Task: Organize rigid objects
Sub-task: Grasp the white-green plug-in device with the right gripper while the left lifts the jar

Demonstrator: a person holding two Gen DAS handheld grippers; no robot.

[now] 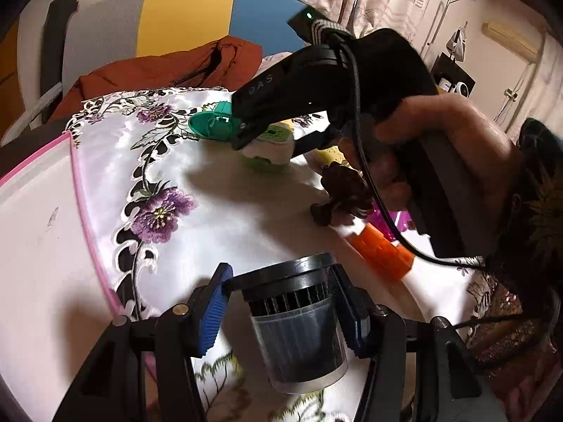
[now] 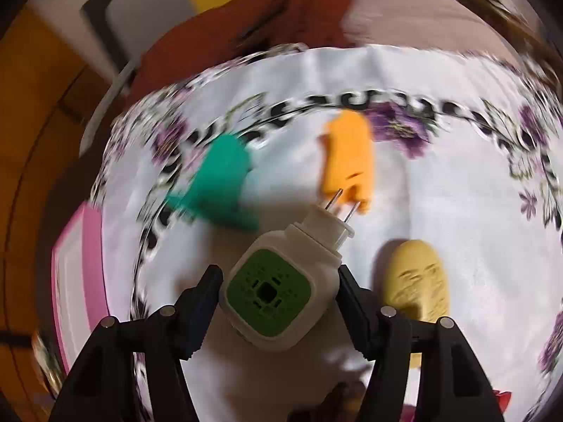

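My left gripper is shut on a dark clear-walled jar with a black ribbed lid, held just above the white flowered cloth. My right gripper is shut on a white plug-in device with a green vented face and two metal prongs, held above the cloth; it shows in the left wrist view too, under the other gripper's black body. On the cloth lie a teal piece, an orange piece and a yellow oval piece. The right wrist view is motion-blurred.
In the left wrist view, a dark brown pine cone-like object, an orange block and a pink item lie at the right. A pink-edged white board lies left of the cloth. A rust-red garment lies behind.
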